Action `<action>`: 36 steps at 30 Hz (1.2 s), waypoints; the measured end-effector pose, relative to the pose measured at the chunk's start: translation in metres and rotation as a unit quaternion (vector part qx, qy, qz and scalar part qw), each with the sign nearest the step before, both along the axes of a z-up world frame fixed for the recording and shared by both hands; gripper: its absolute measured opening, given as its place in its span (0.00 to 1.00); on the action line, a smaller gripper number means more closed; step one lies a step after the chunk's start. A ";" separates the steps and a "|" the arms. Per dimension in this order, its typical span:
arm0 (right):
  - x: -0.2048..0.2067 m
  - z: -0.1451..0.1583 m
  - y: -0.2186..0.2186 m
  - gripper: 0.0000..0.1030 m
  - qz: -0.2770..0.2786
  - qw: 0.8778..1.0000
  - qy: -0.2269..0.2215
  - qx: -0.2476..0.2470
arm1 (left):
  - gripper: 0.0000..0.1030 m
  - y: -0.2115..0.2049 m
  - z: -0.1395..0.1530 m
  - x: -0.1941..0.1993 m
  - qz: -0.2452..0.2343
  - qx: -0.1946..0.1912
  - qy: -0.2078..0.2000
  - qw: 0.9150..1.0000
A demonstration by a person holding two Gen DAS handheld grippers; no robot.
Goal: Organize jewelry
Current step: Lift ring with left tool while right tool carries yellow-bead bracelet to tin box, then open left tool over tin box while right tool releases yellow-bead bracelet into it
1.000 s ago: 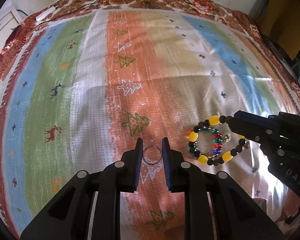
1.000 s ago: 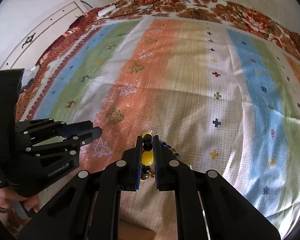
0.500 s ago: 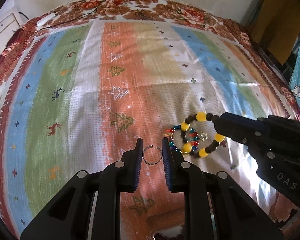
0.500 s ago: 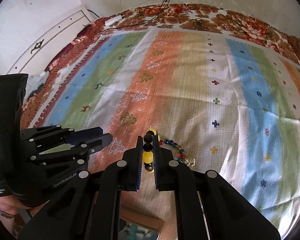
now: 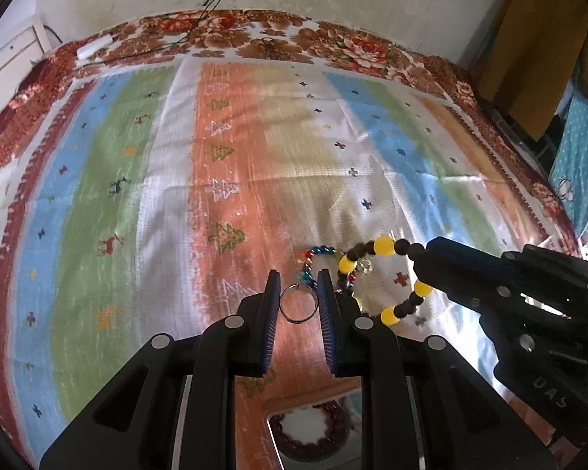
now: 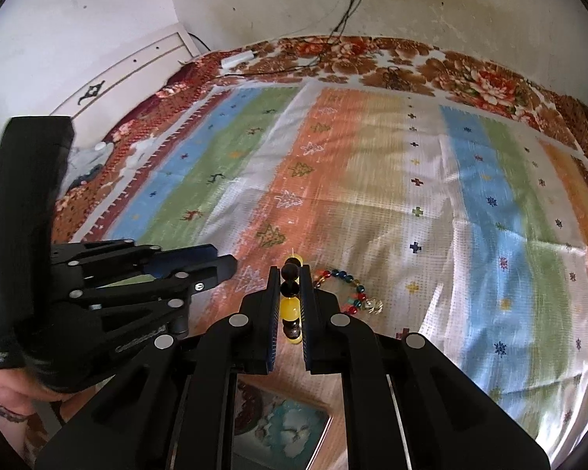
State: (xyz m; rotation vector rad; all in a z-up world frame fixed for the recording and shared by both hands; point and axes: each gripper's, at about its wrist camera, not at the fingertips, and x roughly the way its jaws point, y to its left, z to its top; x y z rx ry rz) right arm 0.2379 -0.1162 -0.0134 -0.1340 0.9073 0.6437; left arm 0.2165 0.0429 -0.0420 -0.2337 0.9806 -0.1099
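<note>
My left gripper (image 5: 298, 293) is shut on a thin metal ring (image 5: 298, 308), held upright between its pads above the striped bedcover. My right gripper (image 6: 292, 291) is shut on a bracelet of yellow and dark beads (image 6: 290, 309); in the left wrist view that bracelet (image 5: 384, 246) hangs as a loop from the right gripper's tip (image 5: 431, 258). A smaller string of coloured beads (image 6: 347, 286) with a clear crystal lies on the cover just beyond it. In the right wrist view the left gripper (image 6: 215, 264) shows at the left.
An open box (image 5: 313, 431) holding a dark beaded bracelet lies on the cover below my grippers, and its pictured lid or face (image 6: 286, 427) shows in the right wrist view. A person's hand (image 6: 15, 391) holds the left tool. Cables and a white adapter (image 6: 237, 58) lie at the far edge.
Both grippers have risen and drawn back from the cover, each carrying its piece. The yellow bracelet left the cloth and now hangs. The box has come into view below.
</note>
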 end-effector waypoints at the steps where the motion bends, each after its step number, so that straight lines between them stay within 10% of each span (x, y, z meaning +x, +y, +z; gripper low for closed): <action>1: -0.003 0.001 -0.001 0.10 0.001 1.000 -0.002 0.001 | 0.18 0.000 0.001 -0.003 0.000 -0.003 -0.001 1.000; 36: -0.087 0.005 -0.041 0.10 0.019 1.000 0.002 0.024 | 0.18 -0.029 0.011 -0.092 -0.036 -0.016 -0.022 0.999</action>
